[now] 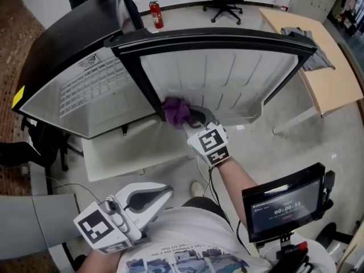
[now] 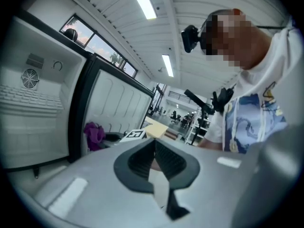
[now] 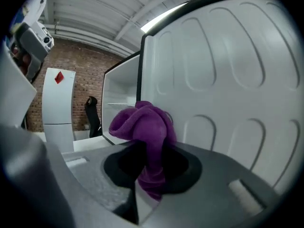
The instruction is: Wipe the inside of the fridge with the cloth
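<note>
purple cloth (image 1: 177, 111) bunched up against the lower part of the open door (image 1: 227, 78), on its white inner panel, just beside the black front edge of the fridge (image 1: 79, 90). right gripper (image 1: 192, 118) reaches in, fingers pinching the cloth tight. left gripper (image 1: 161, 194) sits low by the person's shirt (image 1: 187, 238), fingers pressed together, nothing between.

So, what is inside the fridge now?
Inside the fridge: white walls, a ribbed panel and a round vent. The purple cloth, held in the right tongs, is beside the door's inner lining. The black frame hides the hinge-side corner.
</note>
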`<state>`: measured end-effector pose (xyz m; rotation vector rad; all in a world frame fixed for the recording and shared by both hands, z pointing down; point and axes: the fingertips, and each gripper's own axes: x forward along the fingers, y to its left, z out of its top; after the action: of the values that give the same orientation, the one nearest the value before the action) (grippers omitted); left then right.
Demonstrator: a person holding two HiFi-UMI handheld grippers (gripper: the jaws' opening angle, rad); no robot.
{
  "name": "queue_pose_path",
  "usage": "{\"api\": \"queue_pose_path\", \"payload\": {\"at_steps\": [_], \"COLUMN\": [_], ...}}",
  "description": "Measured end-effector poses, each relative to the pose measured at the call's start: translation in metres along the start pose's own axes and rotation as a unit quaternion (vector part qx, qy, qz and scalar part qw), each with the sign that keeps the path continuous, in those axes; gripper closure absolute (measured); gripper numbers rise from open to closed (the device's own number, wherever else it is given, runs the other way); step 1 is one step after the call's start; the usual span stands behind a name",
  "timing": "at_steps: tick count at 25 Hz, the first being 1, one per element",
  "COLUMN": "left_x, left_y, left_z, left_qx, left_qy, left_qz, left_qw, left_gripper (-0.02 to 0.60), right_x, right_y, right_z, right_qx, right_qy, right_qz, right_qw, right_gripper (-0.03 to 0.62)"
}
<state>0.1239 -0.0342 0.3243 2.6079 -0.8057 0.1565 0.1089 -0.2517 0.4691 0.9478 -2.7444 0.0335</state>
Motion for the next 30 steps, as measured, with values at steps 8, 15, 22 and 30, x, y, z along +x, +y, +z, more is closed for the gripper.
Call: {"api": "queue_pose_path", "payload": {"at_steps": [8,15,22,30], "left_x": [-0.014,-0.010,0.003,0.019], "left_y": [0.008,0.008,0.000,-0.003], "left_z": [-0.008,-0.009,-0.007,-0.010], "left_qx": [-0.003,-0.002,0.001,0.006], "left_qy": [0.010,0.016,0.024,0.035], "left_qz": [0.016,0.000,-0.022,-0.047], "left_qw": [0.9998,0.9999,0.9995,0.9983], "left_gripper": [0.574,0.574,0.574,0.574], "right_x": [0.002,-0.010,-0.029,-0.054], "right_y": [0.001,-0.004,-0.021,-0.048], "right_z": [-0.018,-0.025,-0.031,-0.045], "right_qx": [-0.048,-0.091,-0.093,-0.089], "right_qy": [0.001,0.005,0.012,0.021], "right_qz": [-0.077,-0.112,-0.135,-0.171], "right_qw": [0.996,0.990,0.986,0.981], "right_gripper": [0.516,0.516,0.516,0.516]}}
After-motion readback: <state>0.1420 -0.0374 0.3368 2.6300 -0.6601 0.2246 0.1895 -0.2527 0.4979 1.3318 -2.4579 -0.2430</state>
